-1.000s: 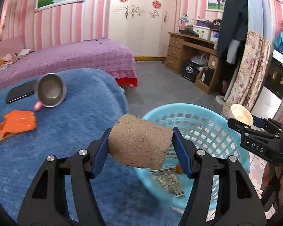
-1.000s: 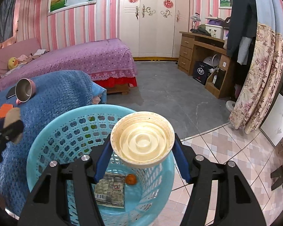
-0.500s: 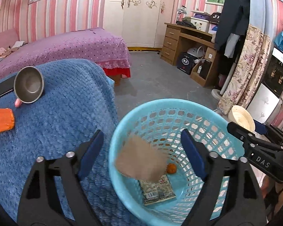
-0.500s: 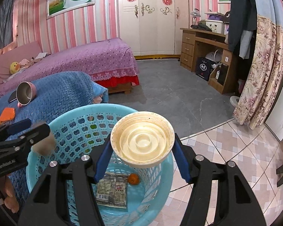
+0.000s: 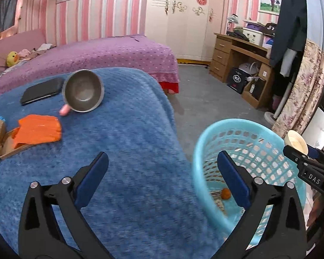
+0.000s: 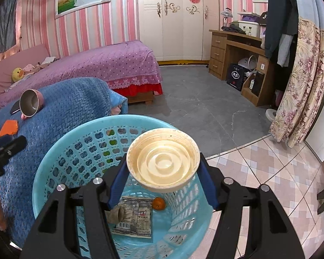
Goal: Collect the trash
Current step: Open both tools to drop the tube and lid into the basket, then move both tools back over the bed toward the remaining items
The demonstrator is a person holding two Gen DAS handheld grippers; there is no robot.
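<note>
Right gripper (image 6: 162,182) clamps a cream plastic lid (image 6: 163,159) between its blue pads, held above the open mouth of the light-blue basket (image 6: 54,164), which stands on the floor against the edge of the blue blanket (image 5: 123,129). Basket floor holds a brown cardboard tube (image 6: 115,214), a printed snack wrapper (image 6: 134,219) and a small orange fruit (image 6: 158,203). Left gripper (image 5: 162,181) spread wide and empty, over the blanket's edge nearest the basket; on the blanket's far side lie an orange packet (image 5: 40,129), a steel cup (image 5: 83,90) on its side and a black phone (image 5: 42,90).
</note>
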